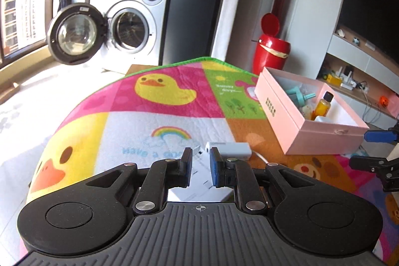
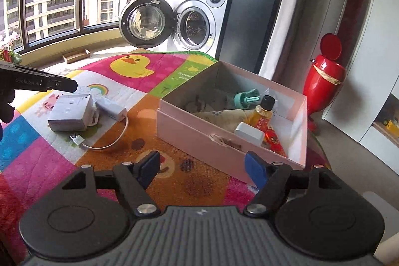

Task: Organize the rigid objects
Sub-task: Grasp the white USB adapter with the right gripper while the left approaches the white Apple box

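A white box-shaped charger (image 2: 71, 116) lies on the colourful mat, with a small white adapter (image 2: 111, 110) and its cable (image 2: 109, 143) beside it. In the left wrist view the charger (image 1: 199, 187) lies under and between my nearly closed left gripper (image 1: 201, 161) fingers, and the adapter (image 1: 233, 149) lies just beyond. Whether the fingers touch the charger cannot be told. The left gripper (image 2: 62, 85) hovers just above the charger. A pink open box (image 2: 207, 138) holds an orange bottle (image 2: 261, 111), a teal part (image 2: 245, 97) and a white block (image 2: 249, 132). My right gripper (image 2: 202, 166) is open and empty before the box.
A red bin (image 2: 324, 84) with its lid up stands behind the box. A washing machine (image 2: 197, 24) with its door open stands at the back. The mat's far edge (image 1: 174, 64) curves off to the floor. The right gripper (image 1: 374, 151) shows at the right edge.
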